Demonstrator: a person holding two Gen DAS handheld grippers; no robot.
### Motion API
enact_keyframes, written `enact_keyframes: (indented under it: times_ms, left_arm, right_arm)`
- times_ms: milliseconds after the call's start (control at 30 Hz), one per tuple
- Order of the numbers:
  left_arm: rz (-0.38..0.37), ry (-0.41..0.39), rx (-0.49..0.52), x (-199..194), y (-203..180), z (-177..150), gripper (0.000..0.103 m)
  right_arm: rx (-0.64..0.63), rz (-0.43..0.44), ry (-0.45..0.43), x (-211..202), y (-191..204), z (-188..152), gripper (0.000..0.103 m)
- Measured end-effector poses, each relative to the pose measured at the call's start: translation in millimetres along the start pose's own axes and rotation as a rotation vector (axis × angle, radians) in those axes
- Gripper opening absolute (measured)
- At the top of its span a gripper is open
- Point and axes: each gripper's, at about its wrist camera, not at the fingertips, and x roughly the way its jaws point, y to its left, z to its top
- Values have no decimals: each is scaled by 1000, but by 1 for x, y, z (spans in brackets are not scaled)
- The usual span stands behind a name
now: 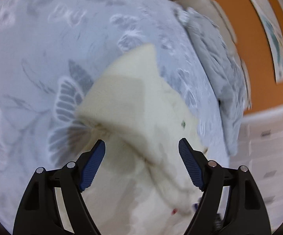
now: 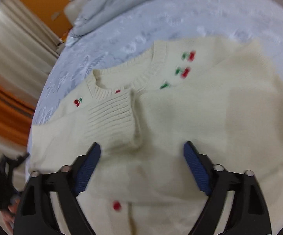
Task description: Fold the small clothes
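Sweater (image 2: 161, 117) lies under both gaping tools (image 2: 142, 152).

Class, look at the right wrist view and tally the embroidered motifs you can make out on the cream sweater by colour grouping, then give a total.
Sharp red cherry pair with green stem, on the cream sweater left of the collar: 1
Blurred red-and-green motifs right of the collar: 2
Green-only blur below them: 1
Red-only spots: 2
Total: 6
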Motion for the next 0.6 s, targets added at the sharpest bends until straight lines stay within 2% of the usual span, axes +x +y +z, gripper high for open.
enact_keyframes:
  times_ms: [33, 67, 100, 133, 167, 233, 300, 333, 367, 433, 467, 533, 600]
  left_arm:
    - [4, -16, -31, 1, 5, -1, 68]
    - [15, -46, -60, 4, 8, 1, 51]
    - [23, -59, -53, 4, 9, 4, 23]
    - [29, -65, -22, 4, 5, 7, 12]
    - [30, -74, 5, 2, 2, 10, 10]
    - [-23, -133, 101, -13, -15, 14, 9]
    - [-54, -176, 191, -27, -30, 11, 10]
    - [-65, -161, 214, -26, -33, 9, 10]
    - [-71, -129, 231, -21, -35, 6, 11]
    - [-27, -46, 282, 5, -36, -10, 13]
    - [1, -30, 295, 11, -35, -17, 12]
    - [61, 8, 283, 29, -25, -36, 13]
    - [49, 0, 215, 33, -12, -43, 15]
  right_arm:
    - [-23, 28, 3, 0, 7, 4, 11]
    - [-29, 43, -16, -7, 11, 8, 7]
    - [-26, 96, -71, -22, 14, 15, 6]
    - [-27, 167, -154, -48, 17, 21, 5]
    - [-33, 194, -215, -68, 18, 24, 5]
    - [-50, 218, -320, -102, 13, 26, 2]
    - [-69, 154, -367, -113, -3, 26, 2]
    - [-61, 92, -349, -104, -16, 26, 2]
    - [-33, 30, -279, -81, -34, 25, 2]
    - [-21, -59, -159, -46, -55, 19, 2]
    - [-25, -74, -136, -40, -62, 13, 2]
    - [-9, -33, -155, -48, -65, 6, 2]
    - [-1, -17, -109, -43, -64, 5, 3]
